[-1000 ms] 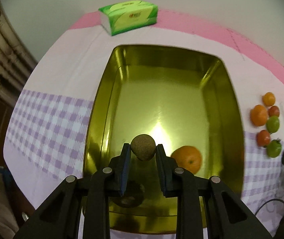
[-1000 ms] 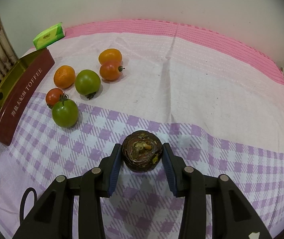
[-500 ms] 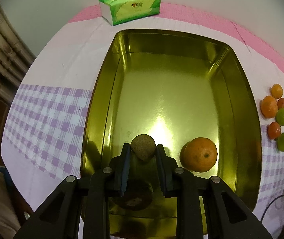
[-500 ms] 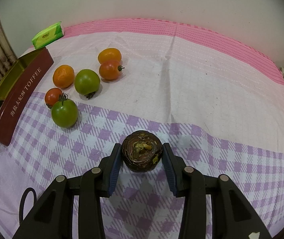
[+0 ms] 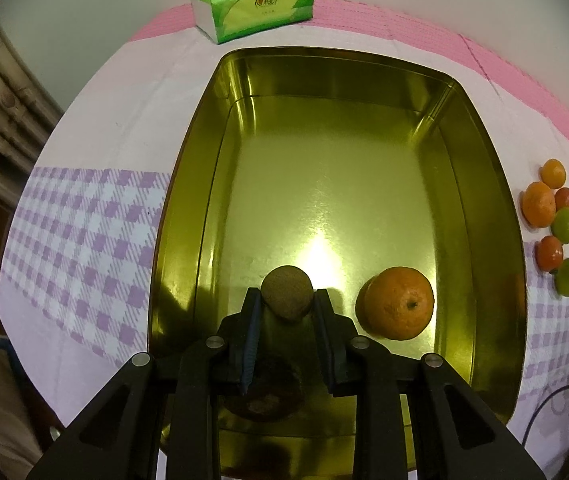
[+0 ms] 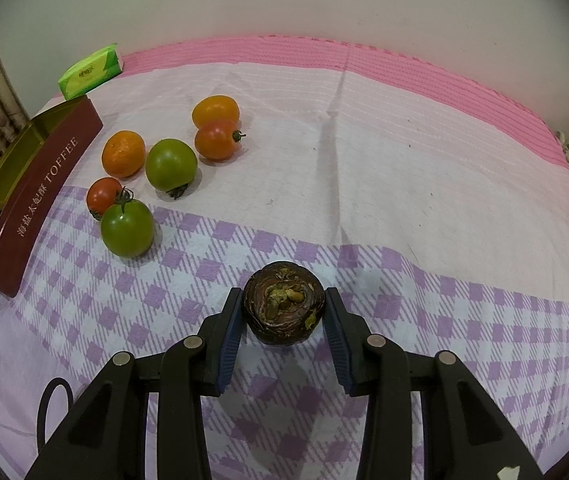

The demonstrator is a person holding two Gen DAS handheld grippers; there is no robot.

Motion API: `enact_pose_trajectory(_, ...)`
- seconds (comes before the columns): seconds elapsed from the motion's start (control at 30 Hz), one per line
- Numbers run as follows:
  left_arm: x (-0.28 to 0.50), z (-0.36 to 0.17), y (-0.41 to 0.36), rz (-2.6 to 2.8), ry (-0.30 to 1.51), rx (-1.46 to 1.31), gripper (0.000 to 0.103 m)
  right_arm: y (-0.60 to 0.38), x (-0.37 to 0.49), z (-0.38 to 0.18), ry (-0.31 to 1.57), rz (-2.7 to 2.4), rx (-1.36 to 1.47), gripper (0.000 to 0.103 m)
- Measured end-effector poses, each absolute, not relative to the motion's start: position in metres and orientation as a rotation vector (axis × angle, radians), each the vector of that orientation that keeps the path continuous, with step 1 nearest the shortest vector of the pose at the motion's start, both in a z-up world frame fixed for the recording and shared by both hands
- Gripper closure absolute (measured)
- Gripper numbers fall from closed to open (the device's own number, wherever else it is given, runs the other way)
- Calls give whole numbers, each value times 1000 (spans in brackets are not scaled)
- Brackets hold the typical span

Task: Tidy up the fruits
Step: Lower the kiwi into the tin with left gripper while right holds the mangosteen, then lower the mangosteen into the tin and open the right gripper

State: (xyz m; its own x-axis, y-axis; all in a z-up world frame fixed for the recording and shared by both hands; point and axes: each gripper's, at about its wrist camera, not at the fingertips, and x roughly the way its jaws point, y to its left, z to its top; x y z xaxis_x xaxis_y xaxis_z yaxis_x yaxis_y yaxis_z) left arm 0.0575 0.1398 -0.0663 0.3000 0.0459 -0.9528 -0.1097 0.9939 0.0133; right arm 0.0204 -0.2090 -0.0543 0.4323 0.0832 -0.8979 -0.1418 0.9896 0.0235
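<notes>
The left gripper (image 5: 287,307) hangs over the gold tin (image 5: 204,184), its jaws clamped on a small brown kiwi (image 5: 288,297) above the tin's near end; an orange (image 5: 399,303) lies on the tin floor just beside it. Outside the tin's red wall, a cluster of tomatoes (image 6: 170,164) and a tangerine (image 6: 123,153) sits on the checked cloth (image 6: 404,272). Farther from the tin, the right gripper (image 6: 284,308) grips a dark mangosteen (image 6: 283,304) between its blue pads, the jaws having just tightened. A green tissue pack (image 5: 253,7) lies beyond the tin's far end.
</notes>
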Motion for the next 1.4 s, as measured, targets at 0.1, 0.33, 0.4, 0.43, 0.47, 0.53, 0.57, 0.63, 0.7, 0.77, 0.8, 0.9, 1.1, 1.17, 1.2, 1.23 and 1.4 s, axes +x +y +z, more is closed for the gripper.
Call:
enact_pose_trajectory(0.1,56,-63,142,112,1254,-70,59,-207,22,-53,1122,135,-58,66)
enact_pose_trajectory(0.33,45,-33,139,79,1155,-56,40,-199,22,-30,1089,136,-47,67)
enact_pose_trajectory(0.4,40,-21,142,75,1111,-52,40,-188,22,-18,1067,172,-52,67)
enact_pose_trajectory(0.43,38,-15,145,79,1087,-50,38,-177,23,-9,1050,206,-61,67)
enact_pose_trajectory(0.47,34,-9,148,88,1063,-48,35,-169,23,-4,1038,226,-72,67)
enact_pose_trajectory(0.53,29,0,157,115,1030,-49,33,-142,27,10,1017,308,-86,67)
enact_pose_trajectory(0.57,25,4,162,126,1020,-54,33,-131,27,14,1014,348,-80,67)
enact_pose_trajectory(0.63,15,8,170,148,1016,-80,32,-100,28,21,1014,453,-85,67)
enact_pose_trajectory(0.7,3,8,179,174,1022,-95,32,-68,26,25,1012,543,-105,67)
enact_pose_trajectory(0.77,-6,6,187,193,1036,-111,32,-41,25,25,1026,626,-117,67)
enact_pose_trajectory(0.8,-10,5,193,205,1042,-129,32,-28,24,24,1035,656,-123,67)
enact_pose_trajectory(0.9,-18,8,202,248,1033,-188,32,7,24,17,1063,723,-159,67)
enact_pose_trajectory(1.1,-23,11,213,308,1004,-225,32,43,25,-5,1130,739,-236,67)
enact_pose_trajectory(1.17,-22,9,214,305,1016,-228,32,49,25,-12,1146,733,-257,67)
enact_pose_trajectory(1.2,-22,8,213,304,1022,-225,32,50,25,-13,1153,730,-264,67)
enact_pose_trajectory(1.23,-21,7,213,300,1026,-225,32,52,25,-16,1156,727,-268,67)
enact_pose_trajectory(1.4,-19,4,213,295,1038,-233,32,54,29,-27,1169,717,-283,66)
